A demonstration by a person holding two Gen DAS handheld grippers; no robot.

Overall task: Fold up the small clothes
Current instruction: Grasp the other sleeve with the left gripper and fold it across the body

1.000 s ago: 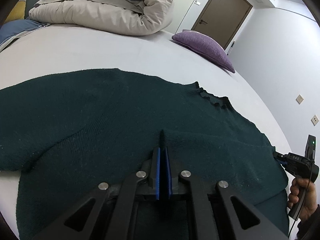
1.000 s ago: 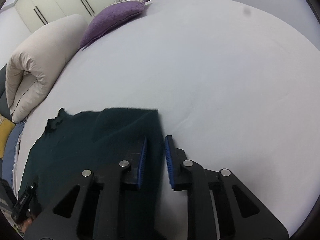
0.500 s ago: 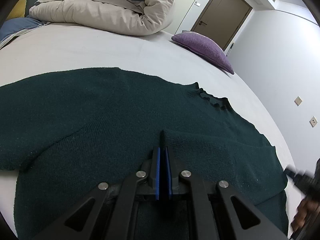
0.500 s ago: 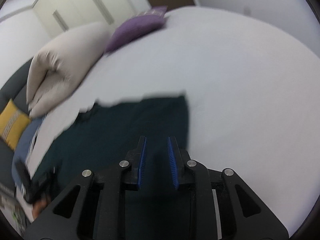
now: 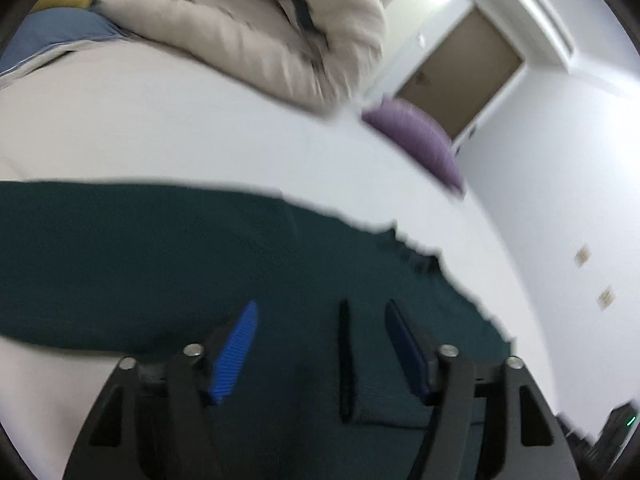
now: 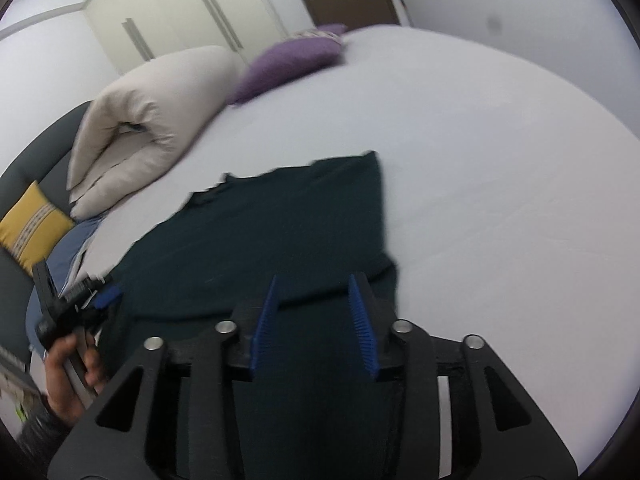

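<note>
Lying flat beneath both opening grippers, dark green sweater [image 6: 280, 240]

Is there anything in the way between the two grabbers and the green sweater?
Nothing visible. The dark green sweater lies flat on the white bed, directly under the left gripper and the right gripper. Both jaws are opening, with nothing pinched between them. The purple pillow sits far off.

The dark green sweater [image 6: 280, 232] lies flat on the white bed [image 6: 500, 160]. To its right the sheet is bare and open to the bed's edge. Beyond its neckline, the rolled beige duvet [image 6: 152, 128] and purple pillow [image 6: 292, 60] block the far side, with bare sheet between.
</note>
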